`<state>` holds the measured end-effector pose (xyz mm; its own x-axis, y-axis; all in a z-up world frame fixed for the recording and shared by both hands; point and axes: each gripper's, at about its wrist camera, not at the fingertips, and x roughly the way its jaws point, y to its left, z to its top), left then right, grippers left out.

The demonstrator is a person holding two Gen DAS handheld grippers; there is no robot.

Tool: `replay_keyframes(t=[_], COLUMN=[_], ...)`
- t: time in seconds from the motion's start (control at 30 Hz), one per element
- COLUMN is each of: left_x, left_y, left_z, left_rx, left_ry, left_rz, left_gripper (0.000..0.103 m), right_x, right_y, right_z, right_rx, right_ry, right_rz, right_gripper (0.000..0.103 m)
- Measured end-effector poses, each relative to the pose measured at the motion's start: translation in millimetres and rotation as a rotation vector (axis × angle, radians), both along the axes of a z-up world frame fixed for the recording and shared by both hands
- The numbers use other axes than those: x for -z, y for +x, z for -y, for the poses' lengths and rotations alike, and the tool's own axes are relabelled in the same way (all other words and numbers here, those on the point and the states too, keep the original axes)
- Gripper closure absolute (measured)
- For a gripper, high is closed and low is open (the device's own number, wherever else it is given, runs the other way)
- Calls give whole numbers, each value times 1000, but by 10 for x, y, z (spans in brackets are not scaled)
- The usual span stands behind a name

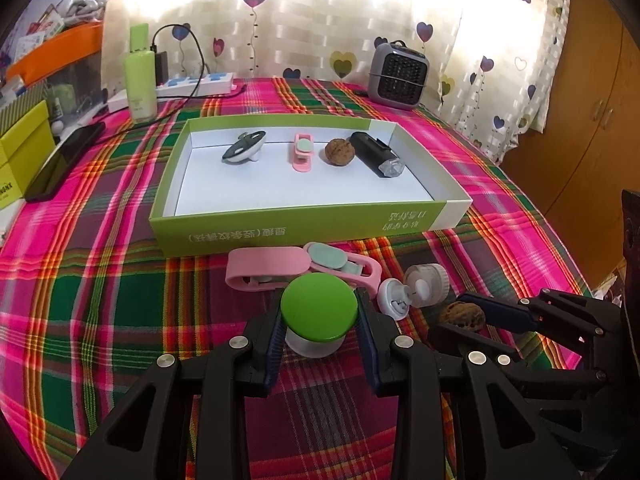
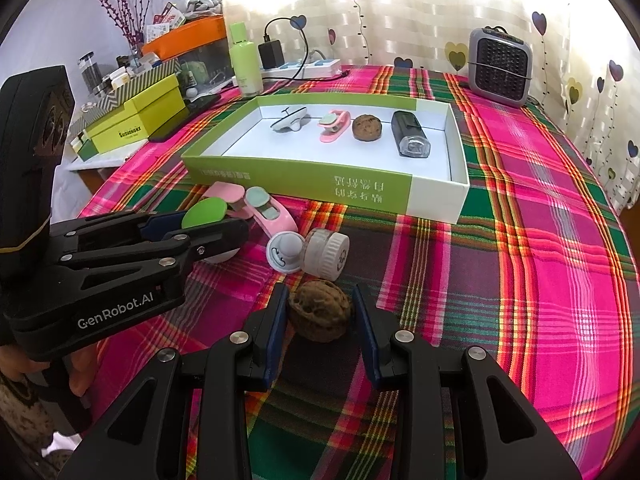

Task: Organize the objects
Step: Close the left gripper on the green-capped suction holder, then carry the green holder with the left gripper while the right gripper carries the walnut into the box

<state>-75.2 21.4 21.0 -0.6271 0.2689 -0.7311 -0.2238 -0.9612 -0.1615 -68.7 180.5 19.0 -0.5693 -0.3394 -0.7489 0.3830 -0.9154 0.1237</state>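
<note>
The left gripper clamps a green-capped jar; the right gripper pinches a walnut, both on the cloth. The box lies ahead of both. Lift each straight up, clear the near wall, then set them in the bare front half.

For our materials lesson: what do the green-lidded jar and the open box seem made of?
Green-lidded jar: probably plastic; smooth, slightly shiny lid over a frosted, translucent body.
Open box: likely cardboard; thin, straight folded walls, matte white inside, printed green outside.
</note>
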Motion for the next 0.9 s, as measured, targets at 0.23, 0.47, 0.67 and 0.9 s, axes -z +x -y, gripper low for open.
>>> replay_keyframes(t=[0.23,0.47,0.67,0.9], left_x=[-43,-107,-190,-252], left_y=[36,71,84,55], left_z=[28,60,104,158], left_rx=[-2,-8,-15,-25], left_ry=[7,12,16,22], left_rz=[-9,-23,-41,-54], left_gripper=[72,72,72,72], right_x=[-65,-137,-224,-343], right_y=[29,46,44,-10], right_z=[-10,9,30,52], right_rx=[6,1,-6,-8], right_ry=[-10,-14,-20,-18], right_rz=[-20,-35,-54,-83], right_gripper=[69,69,69,69])
